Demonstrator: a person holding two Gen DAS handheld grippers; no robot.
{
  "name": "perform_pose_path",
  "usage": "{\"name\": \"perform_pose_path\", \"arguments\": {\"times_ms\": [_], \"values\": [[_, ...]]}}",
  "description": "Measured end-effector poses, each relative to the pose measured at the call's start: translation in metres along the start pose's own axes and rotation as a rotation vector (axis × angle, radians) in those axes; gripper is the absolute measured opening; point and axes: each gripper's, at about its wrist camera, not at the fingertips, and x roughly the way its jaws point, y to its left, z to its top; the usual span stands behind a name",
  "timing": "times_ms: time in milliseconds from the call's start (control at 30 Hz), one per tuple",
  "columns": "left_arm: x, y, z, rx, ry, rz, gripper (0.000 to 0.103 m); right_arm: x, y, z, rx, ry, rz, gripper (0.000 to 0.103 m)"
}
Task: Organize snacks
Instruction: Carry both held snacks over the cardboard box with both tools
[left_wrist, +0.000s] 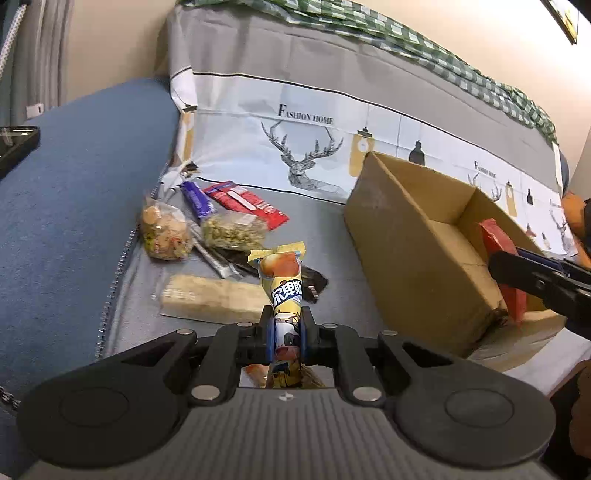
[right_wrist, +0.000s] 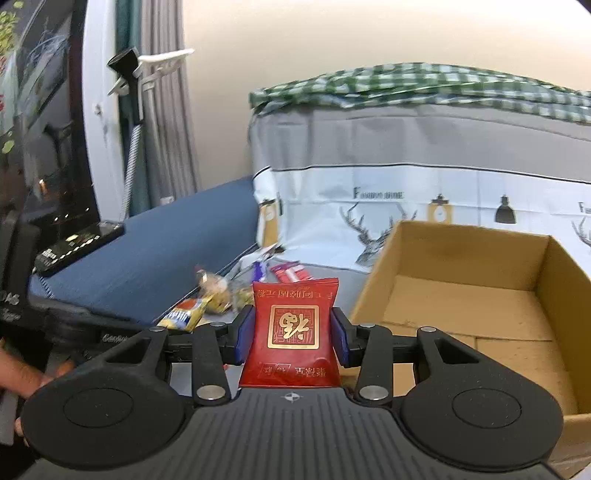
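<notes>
Right gripper is clamped on the red packet, held upright; the box lies open just right of it. Left gripper is clamped on the yellow packet, long axis pointing forward, farther from the box. Judged: right deposits first.

A sofa cover, grey with a white band printed with deer heads, lamps and "Fashion Home", drapes the backrest, and a green checked cloth lies along its top. A blue cushion sits at the left, with a black remote control on it. Grey curtains hang beside a cream wall.
</notes>
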Motion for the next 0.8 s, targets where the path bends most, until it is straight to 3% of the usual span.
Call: {"name": "perform_pose_path", "arguments": {"times_ms": [200,467,800], "values": [[-0.003,-0.027,0.019,-0.04,-0.018,-0.04,0.013,0.0,-0.025,0.007,0.068,-0.042,-0.05,0.044],[-0.009,-0.085,0.059,0.004,-0.087,-0.114,0.013,-0.001,-0.065,0.015,0.181,-0.09,-0.15,0.044],[0.002,-0.148,0.086,0.063,-0.106,-0.187,0.013,-0.008,-0.103,0.015,0.26,-0.136,-0.253,0.044]]}}
